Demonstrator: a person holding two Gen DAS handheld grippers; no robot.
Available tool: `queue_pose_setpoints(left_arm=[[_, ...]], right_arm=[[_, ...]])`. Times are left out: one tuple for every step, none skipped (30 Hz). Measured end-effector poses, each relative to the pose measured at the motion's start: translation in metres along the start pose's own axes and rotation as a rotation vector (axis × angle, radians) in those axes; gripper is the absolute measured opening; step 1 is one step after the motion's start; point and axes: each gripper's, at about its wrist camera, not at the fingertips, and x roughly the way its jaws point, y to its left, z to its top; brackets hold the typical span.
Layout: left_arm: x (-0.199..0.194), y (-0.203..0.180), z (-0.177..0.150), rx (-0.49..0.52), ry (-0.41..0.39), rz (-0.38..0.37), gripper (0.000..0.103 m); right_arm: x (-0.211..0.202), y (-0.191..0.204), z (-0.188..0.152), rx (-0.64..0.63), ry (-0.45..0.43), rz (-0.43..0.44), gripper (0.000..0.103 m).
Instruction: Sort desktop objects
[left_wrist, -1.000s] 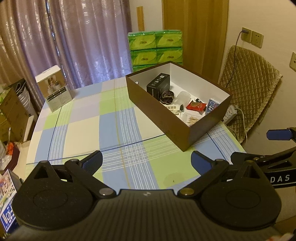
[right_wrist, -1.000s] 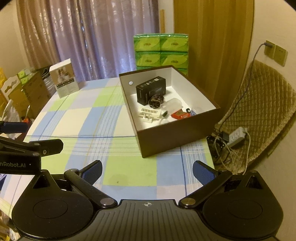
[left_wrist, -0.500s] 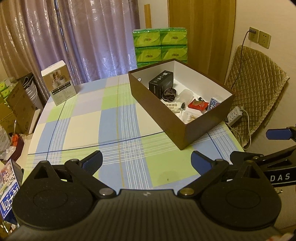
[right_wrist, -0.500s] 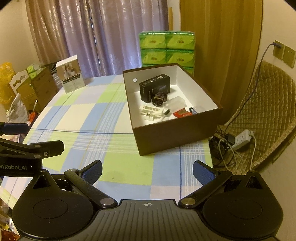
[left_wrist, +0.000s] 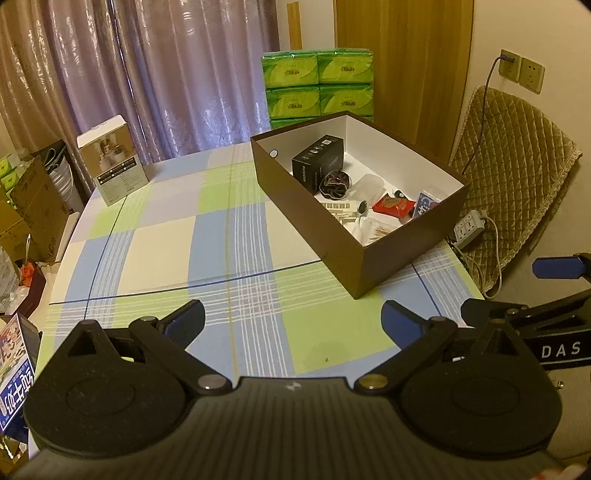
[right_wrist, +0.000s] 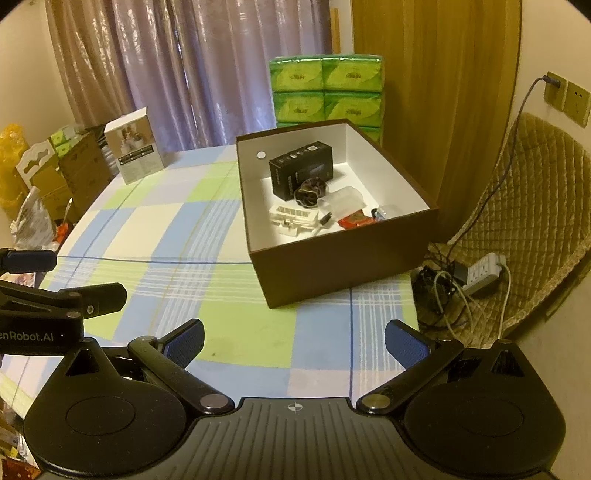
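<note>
While both tongs hang spread and empty, your sorting looks nearly done.
Check the checked surface (left_wrist: 155, 236) left of the brown box (right_wrist: 332, 258); the small carton (left_wrist: 112, 158) remains.

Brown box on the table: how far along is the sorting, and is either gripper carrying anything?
Done: the brown box already holds the small items, among them a black carton and a red packet. In hand: nothing; the left gripper and right gripper are open and empty. Left: only the tall white product box stands on the checked tablecloth outside the box.
</note>
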Motion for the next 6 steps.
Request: queue_pose_setpoints(left_arm=[[0.0014, -0.0006, 0.0010, 0.001, 0.000, -0.001, 0.100], [0.0028, -0.0010, 0.0022, 0.002, -0.001, -0.002, 0.100], [0.0041, -0.0018, 0.0033, 0.005, -0.003, -0.002, 0.100], [0.0054, -0.0024, 0.0043, 0.007, -0.005, -0.002, 0.100], [0.0068, -0.0028, 0.0057, 0.009, -0.005, 0.000, 0.100], [0.0085, -0.0032, 0.0069, 0.010, -0.005, 0.000, 0.100]], right_arm=[[0.0005, -0.0010, 0.0008, 0.002, 0.000, 0.000, 0.101], [0.0014, -0.0021, 0.0019, 0.004, 0.000, -0.001, 0.101], [0.0020, -0.0033, 0.0029, 0.005, -0.001, -0.001, 0.101], [0.0030, -0.0043, 0.0042, 0.006, -0.001, -0.001, 0.101], [0.0037, -0.0050, 0.0054, 0.007, -0.002, -0.001, 0.101], [0.0045, -0.0057, 0.0067, 0.007, -0.003, -0.003, 0.101]])
